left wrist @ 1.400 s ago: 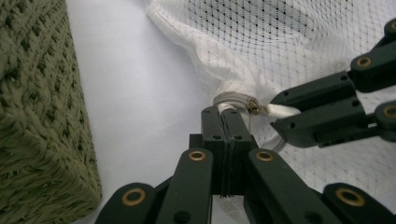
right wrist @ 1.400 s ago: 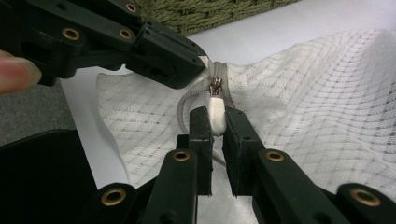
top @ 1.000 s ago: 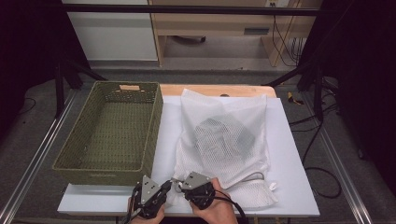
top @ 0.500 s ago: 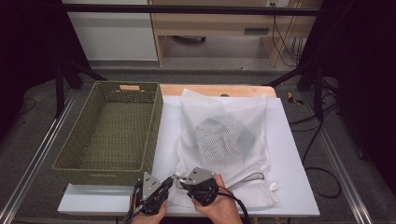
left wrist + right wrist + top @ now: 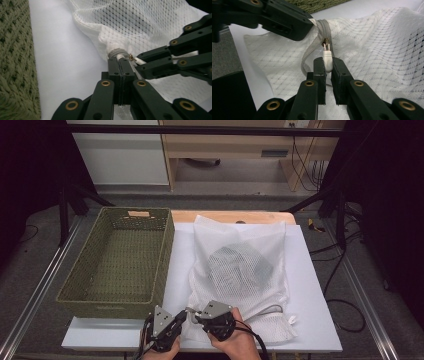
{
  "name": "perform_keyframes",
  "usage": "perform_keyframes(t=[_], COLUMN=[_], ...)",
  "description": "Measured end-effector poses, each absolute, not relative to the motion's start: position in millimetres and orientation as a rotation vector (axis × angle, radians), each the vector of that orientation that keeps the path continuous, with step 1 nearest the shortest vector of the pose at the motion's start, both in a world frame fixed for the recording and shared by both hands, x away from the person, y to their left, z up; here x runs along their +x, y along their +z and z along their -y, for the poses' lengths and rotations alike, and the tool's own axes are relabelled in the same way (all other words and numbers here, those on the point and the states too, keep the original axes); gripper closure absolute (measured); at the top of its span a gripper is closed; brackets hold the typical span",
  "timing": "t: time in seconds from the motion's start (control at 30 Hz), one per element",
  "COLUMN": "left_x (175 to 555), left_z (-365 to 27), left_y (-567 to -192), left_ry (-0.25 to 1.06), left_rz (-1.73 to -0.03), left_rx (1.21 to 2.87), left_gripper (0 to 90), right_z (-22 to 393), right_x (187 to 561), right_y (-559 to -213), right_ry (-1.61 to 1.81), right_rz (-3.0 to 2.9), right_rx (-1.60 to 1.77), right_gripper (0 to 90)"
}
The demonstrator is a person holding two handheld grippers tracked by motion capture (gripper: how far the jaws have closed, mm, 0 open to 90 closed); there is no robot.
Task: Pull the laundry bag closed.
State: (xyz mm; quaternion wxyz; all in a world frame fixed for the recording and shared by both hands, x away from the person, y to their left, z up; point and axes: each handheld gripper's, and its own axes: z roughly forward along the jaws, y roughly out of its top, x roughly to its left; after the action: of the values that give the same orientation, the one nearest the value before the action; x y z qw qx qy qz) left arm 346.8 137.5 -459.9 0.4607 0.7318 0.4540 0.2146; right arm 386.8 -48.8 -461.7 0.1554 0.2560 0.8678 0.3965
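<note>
White mesh bag lies along the desk's near edge, its zipper running straight away from my right gripper, which grips the zipper pull. My left gripper, clenched on the zipper's end, anchors it. The pull must travel along that line, away from my left.

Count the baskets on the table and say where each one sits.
1. The green woven basket sits on the left side of the table, beside the white mesh bag. Its rim also shows in the left gripper view.
</note>
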Motion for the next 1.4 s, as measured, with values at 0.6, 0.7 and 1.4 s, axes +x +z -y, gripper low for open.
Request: perform_keyframes(t=[0.6,0.7,1.4], left_x=[347,348,353], left_z=[-141,-140,-144], left_y=[-462,-466,-467], left_ry=[0.533,0.536,0.467], left_rz=[-1.125,-1.116,-1.138], left_rx=[1.787,1.809,1.809], left_gripper=[90.0,90.0,90.0], right_z=[51,56,51], right_x=[388,387,385], right_y=[-462,-451,-457], right_ry=[1.19,1.239,1.169], right_rz=[-2.501,-2.477,-2.478], right_rx=[0.754,0.772,0.721], right_gripper=[82.8,83.2,87.1])
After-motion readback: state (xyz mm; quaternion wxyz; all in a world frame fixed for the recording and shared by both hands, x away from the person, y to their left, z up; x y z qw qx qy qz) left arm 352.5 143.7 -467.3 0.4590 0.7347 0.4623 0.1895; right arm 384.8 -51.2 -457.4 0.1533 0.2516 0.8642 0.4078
